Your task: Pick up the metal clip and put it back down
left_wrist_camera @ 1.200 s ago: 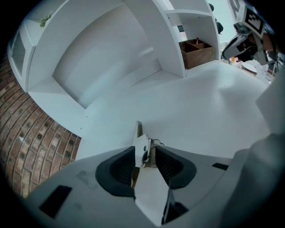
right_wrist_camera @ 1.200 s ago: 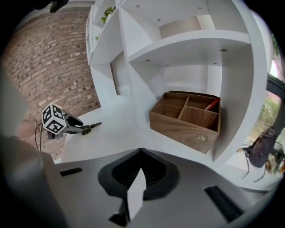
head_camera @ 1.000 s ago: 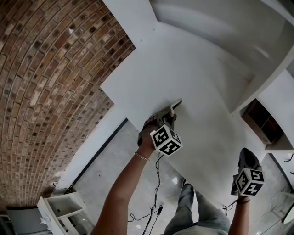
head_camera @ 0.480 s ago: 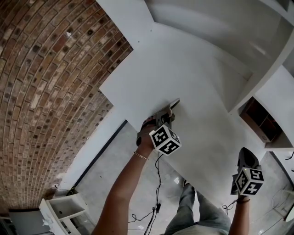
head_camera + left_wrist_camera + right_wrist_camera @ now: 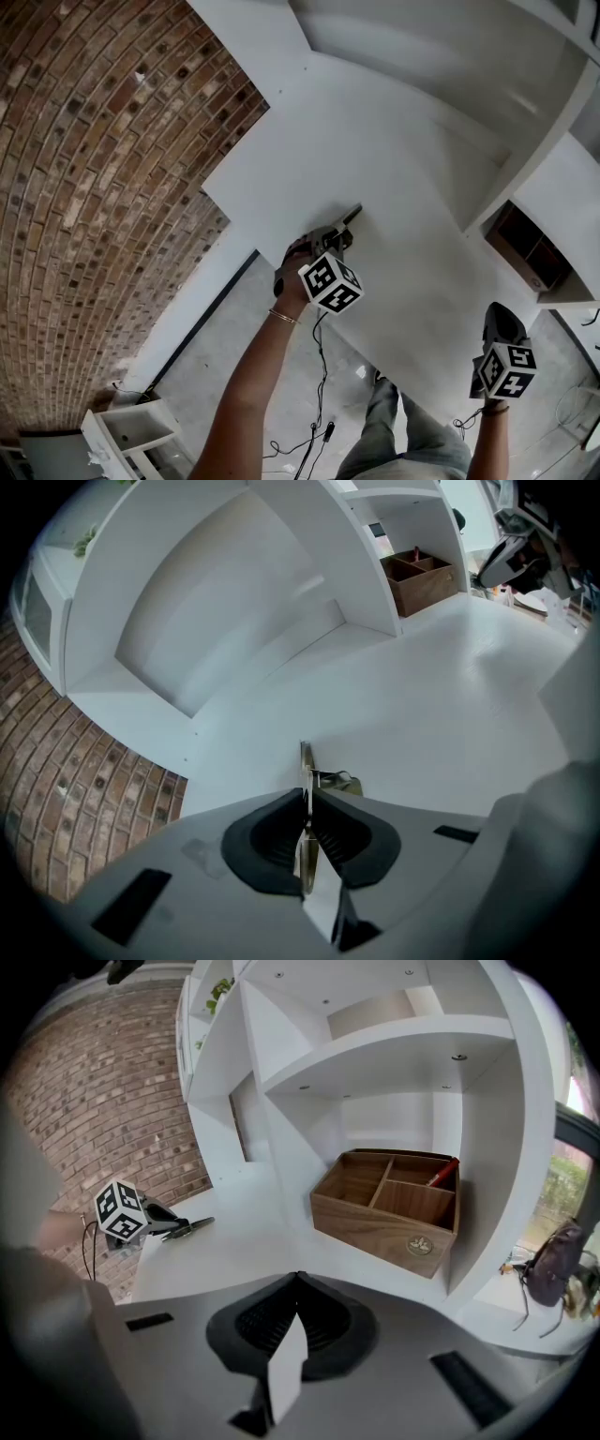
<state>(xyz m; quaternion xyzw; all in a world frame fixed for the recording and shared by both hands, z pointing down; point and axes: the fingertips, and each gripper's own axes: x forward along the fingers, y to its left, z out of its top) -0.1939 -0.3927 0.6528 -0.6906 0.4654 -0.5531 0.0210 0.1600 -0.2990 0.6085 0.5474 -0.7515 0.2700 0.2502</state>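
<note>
Nearest, at the white desk's (image 5: 403,159) front edge, the right gripper (image 5: 501,319) is clenched on nothing. Further in, the left gripper (image 5: 341,226) grasps the metal clip (image 5: 306,759) edge-on, low over the desk; I can't tell if it touches. Beyond, a wooden divider box (image 5: 386,1206) sits under the shelves (image 5: 394,1044). Its round emblem (image 5: 419,1245) is too small to read. A brick wall (image 5: 84,187) stands on the left.
</note>
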